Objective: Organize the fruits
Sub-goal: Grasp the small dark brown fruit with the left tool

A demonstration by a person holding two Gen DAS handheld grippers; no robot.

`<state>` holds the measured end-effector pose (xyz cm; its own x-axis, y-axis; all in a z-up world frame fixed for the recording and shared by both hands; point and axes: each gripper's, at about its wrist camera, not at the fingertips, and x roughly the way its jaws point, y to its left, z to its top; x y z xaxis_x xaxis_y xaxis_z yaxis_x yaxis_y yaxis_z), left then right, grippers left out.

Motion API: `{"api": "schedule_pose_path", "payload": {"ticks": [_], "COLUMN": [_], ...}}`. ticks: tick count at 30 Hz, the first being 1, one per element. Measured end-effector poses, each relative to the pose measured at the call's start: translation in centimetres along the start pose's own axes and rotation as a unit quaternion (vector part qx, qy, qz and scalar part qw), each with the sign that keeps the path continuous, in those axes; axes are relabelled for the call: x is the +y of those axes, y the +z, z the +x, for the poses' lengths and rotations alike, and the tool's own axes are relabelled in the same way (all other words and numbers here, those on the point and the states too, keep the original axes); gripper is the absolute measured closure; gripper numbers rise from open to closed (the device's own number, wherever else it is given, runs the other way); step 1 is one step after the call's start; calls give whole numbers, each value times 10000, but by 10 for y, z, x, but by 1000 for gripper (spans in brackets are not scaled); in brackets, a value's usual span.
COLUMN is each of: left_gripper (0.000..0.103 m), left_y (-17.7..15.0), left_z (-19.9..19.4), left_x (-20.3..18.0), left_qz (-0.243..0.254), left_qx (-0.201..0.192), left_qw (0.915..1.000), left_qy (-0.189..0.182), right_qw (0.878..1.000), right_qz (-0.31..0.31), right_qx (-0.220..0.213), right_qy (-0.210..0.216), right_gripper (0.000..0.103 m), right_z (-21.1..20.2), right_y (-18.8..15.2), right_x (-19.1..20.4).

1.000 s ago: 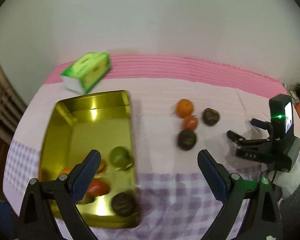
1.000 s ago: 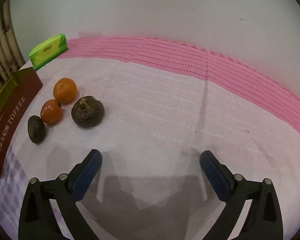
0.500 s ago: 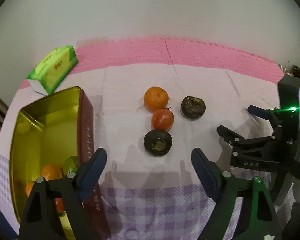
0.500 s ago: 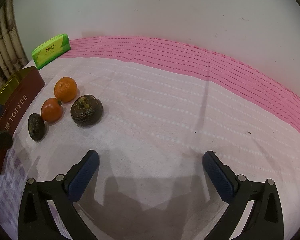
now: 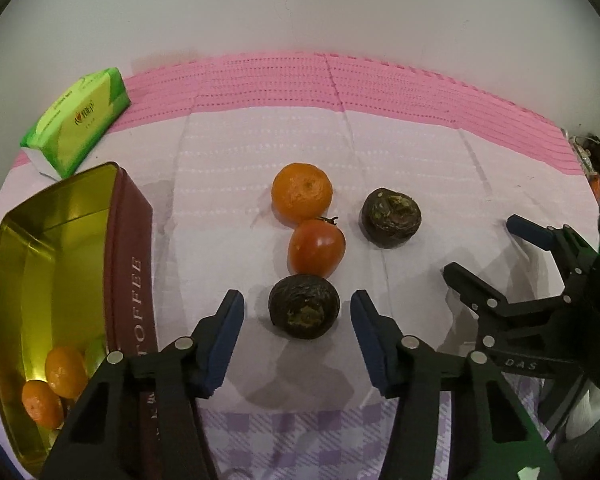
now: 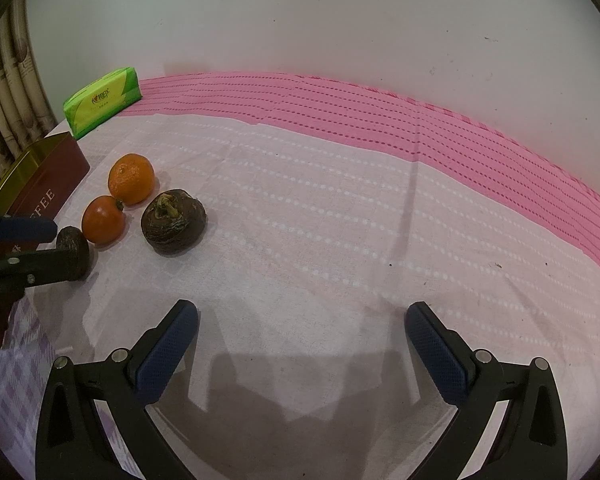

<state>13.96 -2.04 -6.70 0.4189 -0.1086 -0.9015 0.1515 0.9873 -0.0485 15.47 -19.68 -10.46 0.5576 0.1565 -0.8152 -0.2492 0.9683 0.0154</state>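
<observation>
though the toffee tin [image 5: 128, 280] hides most of its fruit, two oranges [image 5: 54, 384] show inside. right of the tin, the left gripper [image 5: 296, 320] gapes wide around a dark fruit [image 5: 304, 312], not touching. the right gripper [image 6: 300, 344] is wide open too, holding nothing.

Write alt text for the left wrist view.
The open left gripper flanks a dark fruit on a tablecloth. Beyond lie a tomato, an orange and another dark fruit; a tin stands left.
</observation>
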Motion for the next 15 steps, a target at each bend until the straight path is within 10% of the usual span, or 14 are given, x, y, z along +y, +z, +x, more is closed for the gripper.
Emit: {"api": "schedule_pose_path", "payload": {"ticks": [15], "left_gripper": [70], "left_y": [-6], "left_z": [4], "left_x": [-3], "left_qz": [67], "left_qx": [63], "left_qw": [9999], "left_qy": [58], "right_qw": [10000], "right_qz": [0], "right_qx": [-3], "right_qy": [0], "right_gripper": [0], "right_z": [0], "right_y": [0], "right_x": [0]}}
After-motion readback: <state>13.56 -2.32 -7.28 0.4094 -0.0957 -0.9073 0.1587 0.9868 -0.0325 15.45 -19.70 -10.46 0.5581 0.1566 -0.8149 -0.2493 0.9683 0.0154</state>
